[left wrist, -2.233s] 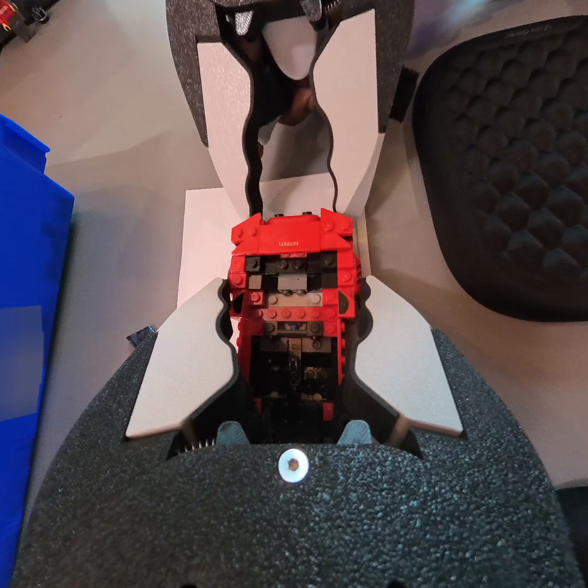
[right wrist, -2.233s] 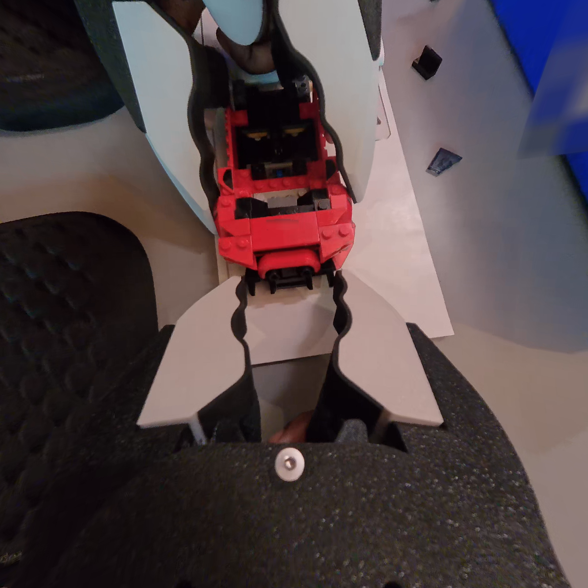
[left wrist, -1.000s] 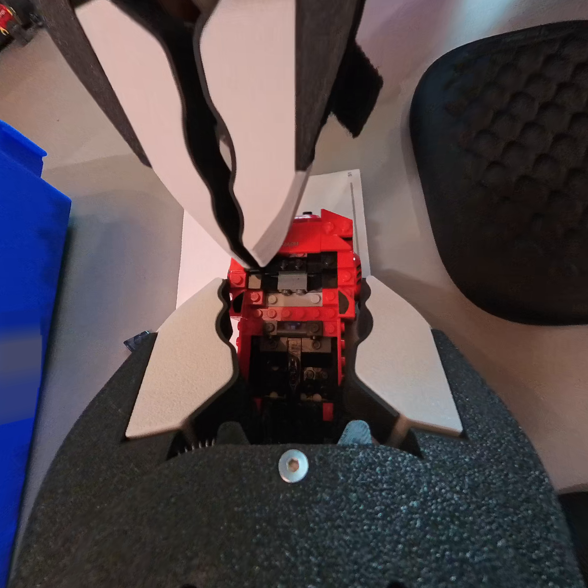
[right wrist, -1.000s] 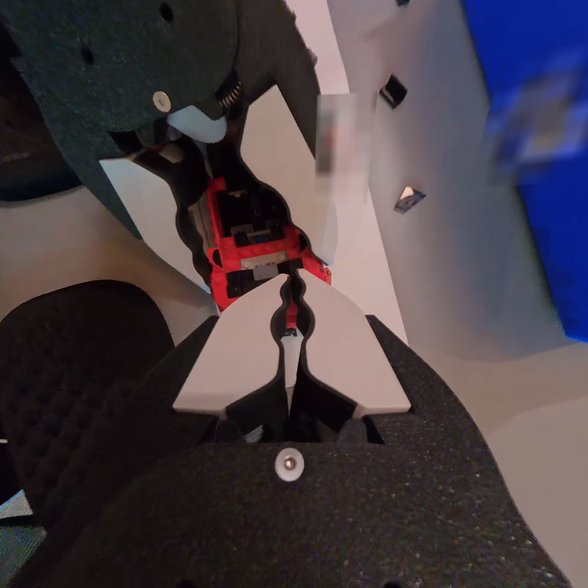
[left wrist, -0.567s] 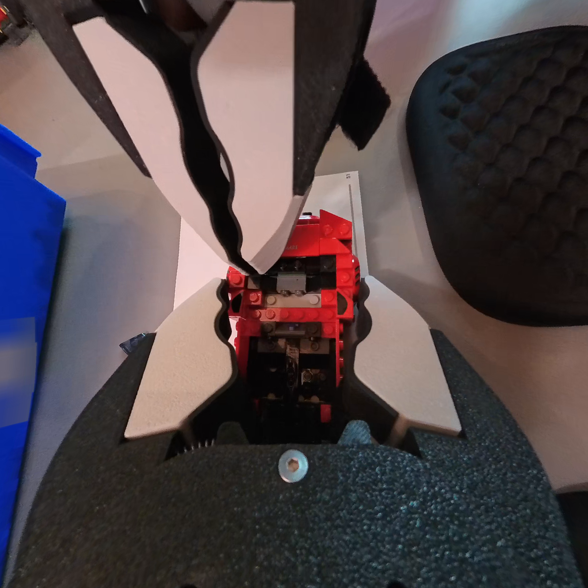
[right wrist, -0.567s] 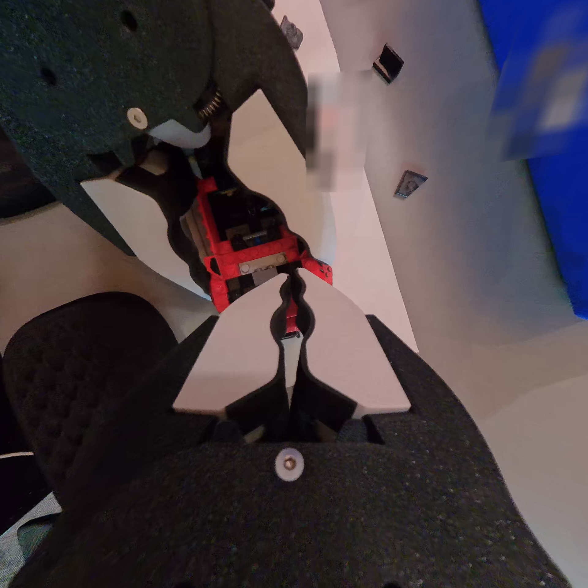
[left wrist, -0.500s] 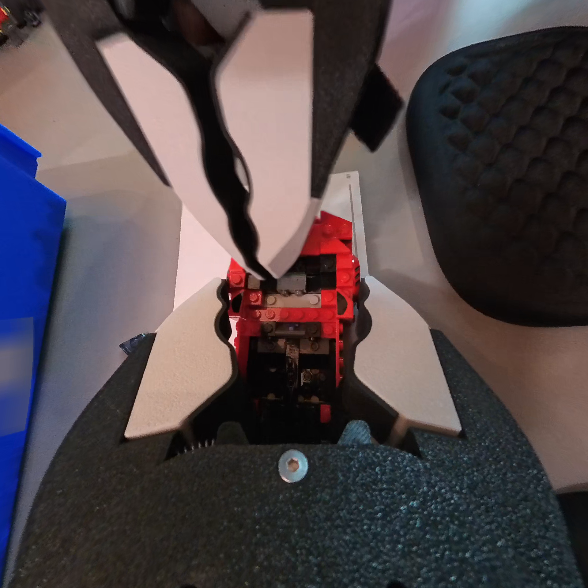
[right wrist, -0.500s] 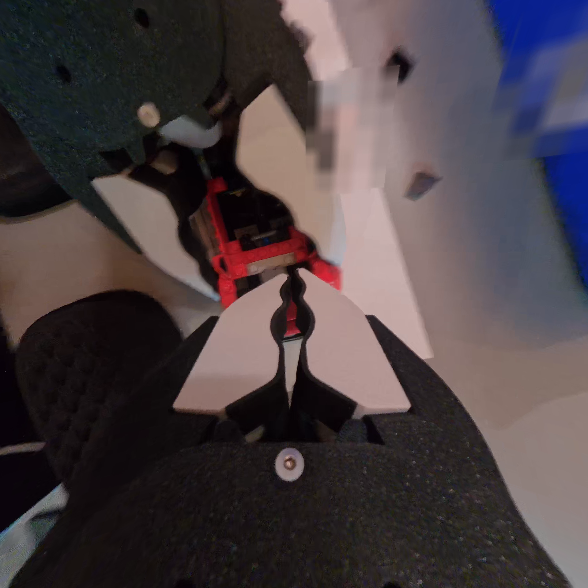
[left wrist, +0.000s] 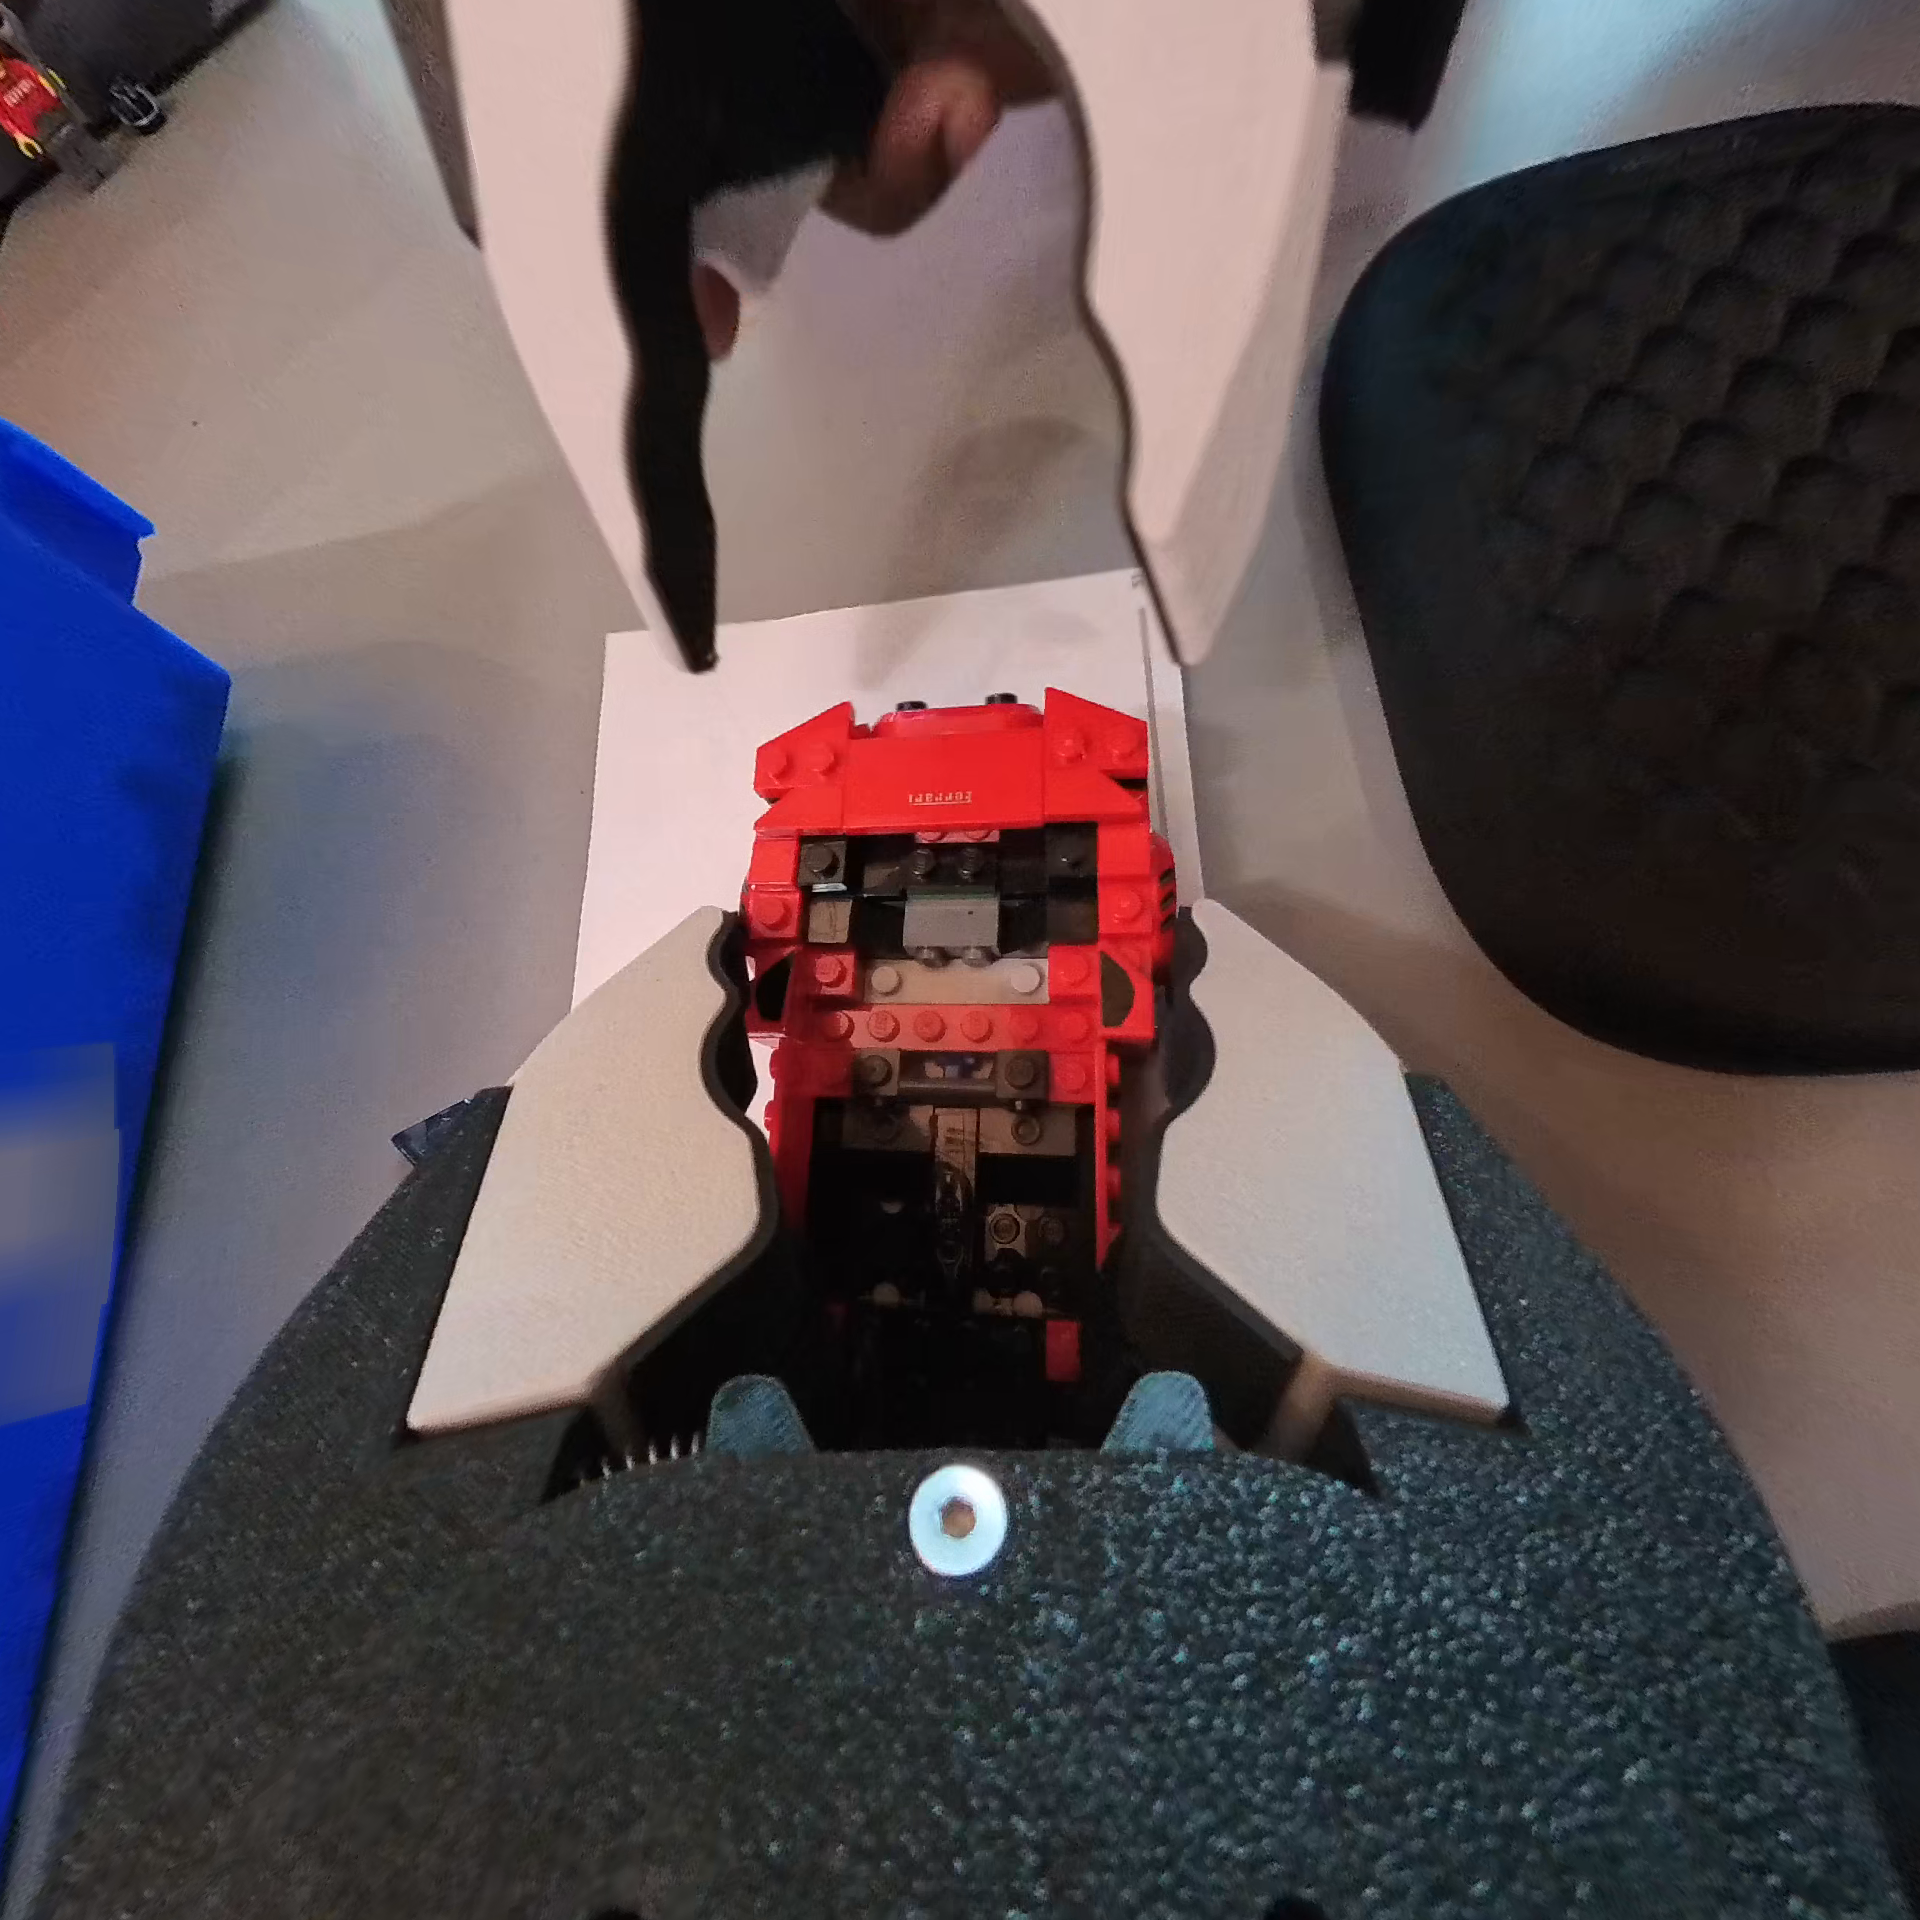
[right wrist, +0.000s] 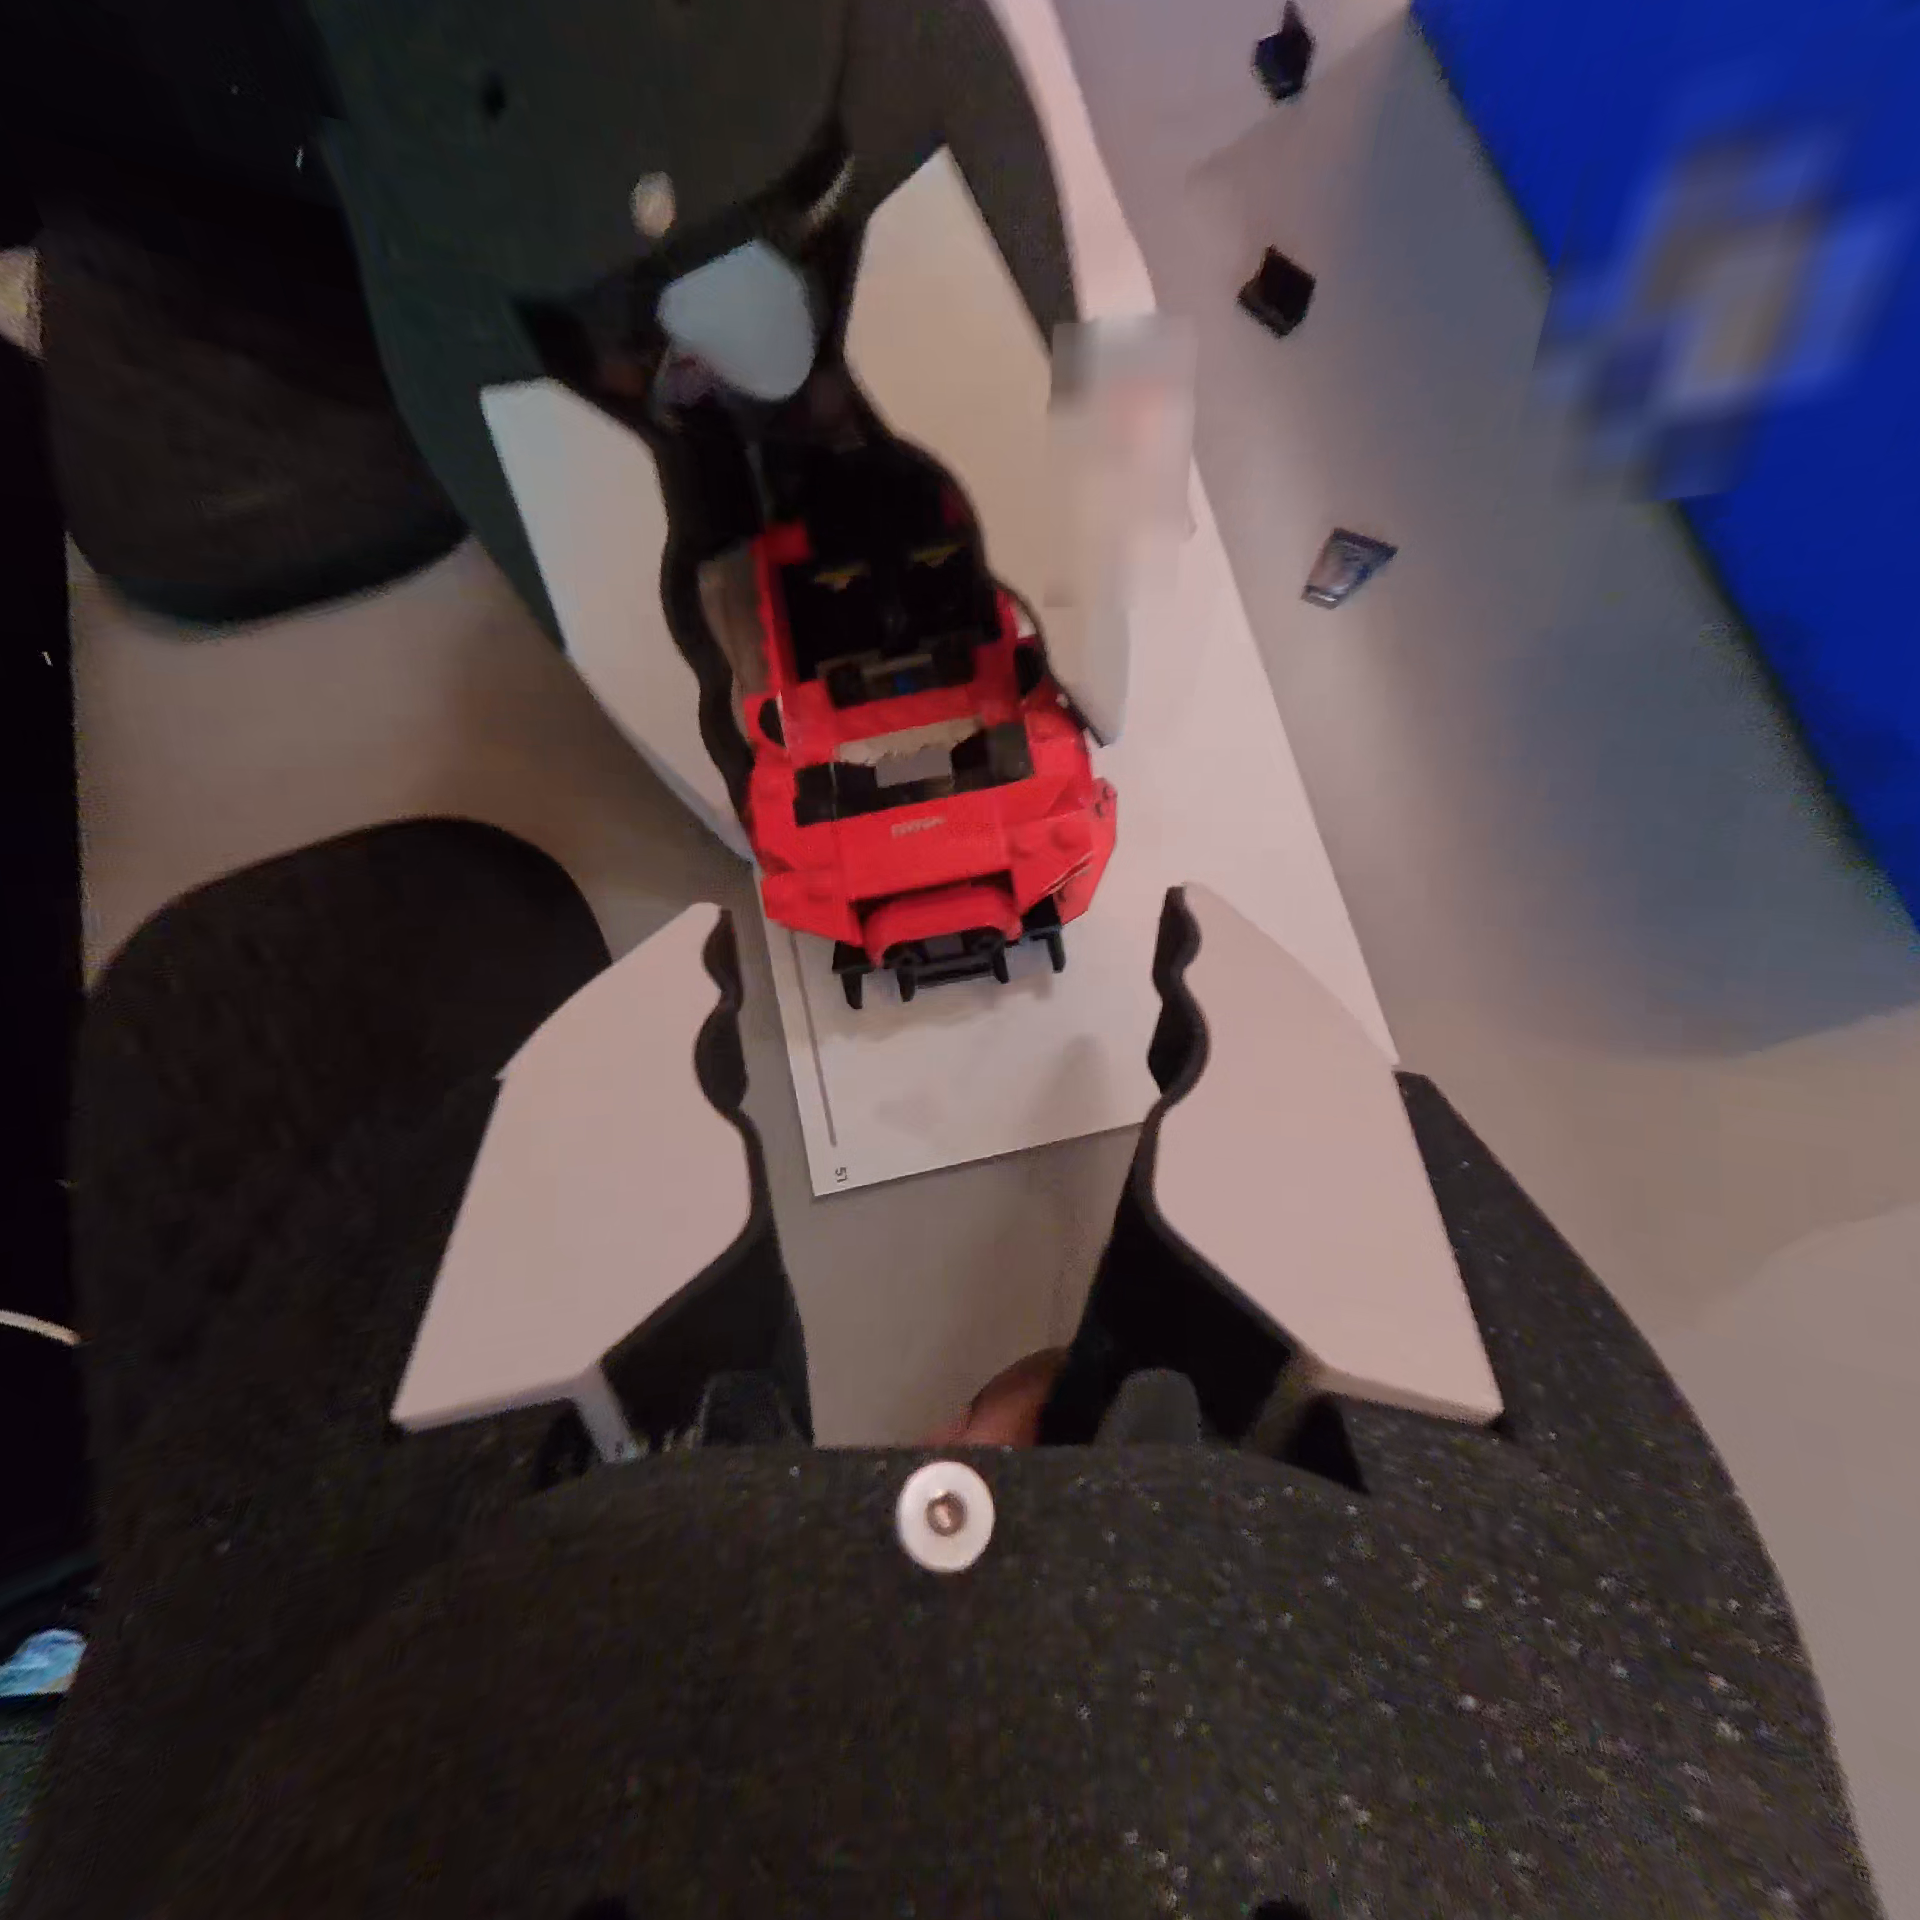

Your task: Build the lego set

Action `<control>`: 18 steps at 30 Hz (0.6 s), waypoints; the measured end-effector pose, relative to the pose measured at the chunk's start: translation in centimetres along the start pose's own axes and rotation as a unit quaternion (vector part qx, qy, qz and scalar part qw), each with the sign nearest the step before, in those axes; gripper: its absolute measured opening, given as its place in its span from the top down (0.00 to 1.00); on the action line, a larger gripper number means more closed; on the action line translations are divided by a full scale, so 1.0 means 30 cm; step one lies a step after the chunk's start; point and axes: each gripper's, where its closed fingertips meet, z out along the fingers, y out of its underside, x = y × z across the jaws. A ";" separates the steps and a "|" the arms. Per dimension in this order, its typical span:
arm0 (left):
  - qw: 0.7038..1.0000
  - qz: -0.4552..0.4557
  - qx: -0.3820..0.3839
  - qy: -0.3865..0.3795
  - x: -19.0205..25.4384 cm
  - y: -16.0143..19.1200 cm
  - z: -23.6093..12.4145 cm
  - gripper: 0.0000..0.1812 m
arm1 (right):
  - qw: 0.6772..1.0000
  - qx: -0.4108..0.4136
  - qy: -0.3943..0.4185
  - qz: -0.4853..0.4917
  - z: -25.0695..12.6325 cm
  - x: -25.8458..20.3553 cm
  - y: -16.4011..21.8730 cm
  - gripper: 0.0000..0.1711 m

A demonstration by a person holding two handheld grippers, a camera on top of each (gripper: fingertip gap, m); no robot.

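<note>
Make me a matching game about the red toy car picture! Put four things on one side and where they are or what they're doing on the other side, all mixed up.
Things:
1. lego car
2. left gripper
3. right gripper
4. blue bin

Places or states:
A. open, holding nothing
B. stands on the white sheet
C. beside the table edge, to the left gripper's left
D. closed around the car's sides

Pairs: 1-B, 2-D, 3-A, 4-C
</note>
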 end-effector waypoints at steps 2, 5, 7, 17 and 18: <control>1.000 0.000 0.000 0.000 0.000 0.000 0.000 0.57 | 0.999 0.011 0.014 -0.039 0.022 0.001 0.020 0.53; 1.000 0.001 0.000 0.000 0.000 0.000 0.000 0.57 | 0.996 0.046 0.025 -0.069 0.037 0.004 0.003 0.51; 1.000 0.001 0.001 0.000 0.000 0.000 0.000 0.57 | 0.996 0.055 0.014 -0.070 0.047 -0.003 -0.008 0.50; 1.000 -0.001 0.002 0.001 -0.001 0.000 0.000 0.57 | 0.994 0.047 0.011 -0.095 0.069 -0.012 -0.002 0.59; 1.000 0.000 0.002 0.001 -0.001 0.000 0.000 0.57 | 0.994 0.051 0.009 -0.092 0.067 -0.014 -0.004 0.59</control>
